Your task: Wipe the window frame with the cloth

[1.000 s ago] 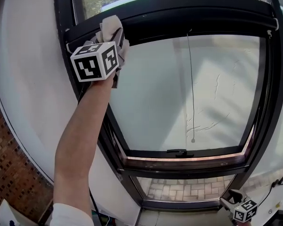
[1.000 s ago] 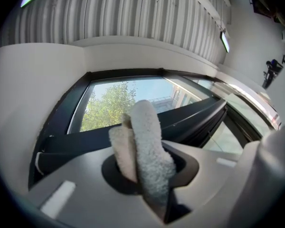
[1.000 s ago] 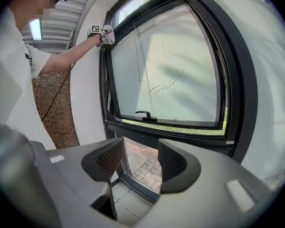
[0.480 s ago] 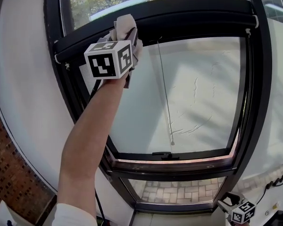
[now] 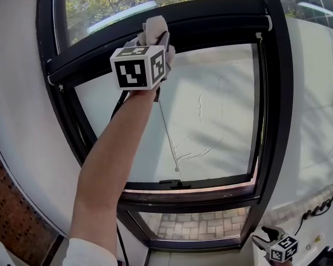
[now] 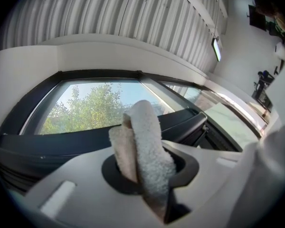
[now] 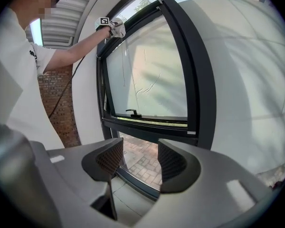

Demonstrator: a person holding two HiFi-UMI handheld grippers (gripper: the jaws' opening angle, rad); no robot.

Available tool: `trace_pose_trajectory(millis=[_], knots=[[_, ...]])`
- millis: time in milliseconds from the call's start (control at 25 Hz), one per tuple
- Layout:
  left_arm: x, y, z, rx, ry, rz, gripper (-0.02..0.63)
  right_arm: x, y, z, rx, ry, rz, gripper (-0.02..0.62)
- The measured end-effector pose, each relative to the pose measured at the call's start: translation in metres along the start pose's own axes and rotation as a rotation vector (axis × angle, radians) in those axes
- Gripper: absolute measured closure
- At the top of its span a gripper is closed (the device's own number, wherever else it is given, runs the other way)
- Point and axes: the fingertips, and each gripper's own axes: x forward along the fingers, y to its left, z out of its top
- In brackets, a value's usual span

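We have slid our left gripper point(image 5: 156, 37), clenched on the cloth point(image 5: 154, 26), rightward along the window frame point(image 5: 216, 15) top bar, so the wipe is advancing. Our right gripper point(image 7: 138, 163) hangs low, jaws released, empty.

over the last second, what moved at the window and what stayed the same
The left tool, shut on the cloth, slid rightward along the window frame's dark top bar, away from the left corner and closer to the hanging pull cord. Nothing was grasped or released. The right tool stayed low at the bottom right, open and empty.
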Motion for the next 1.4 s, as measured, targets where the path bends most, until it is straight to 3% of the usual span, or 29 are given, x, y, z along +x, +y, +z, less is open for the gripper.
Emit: trace_pose_trajectory(millis=[600, 1200, 1400], knots=[[0.066, -0.121, 0.036, -0.022, -0.041, -0.088, 0.508, -0.062, -0.038, -0.02, 0.047, -0.041, -0.079, 0.365], [0.125, -0.237, 0.068, -0.053, -0.087, -0.247, 0.508, -0.113, -0.056, -0.035, 0.109, -0.087, -0.2, 0.365], [0.134, -0.266, 0.064, -0.026, -0.079, -0.319, 0.508, -0.119, -0.06, -0.039, 0.123, -0.093, -0.223, 0.365]])
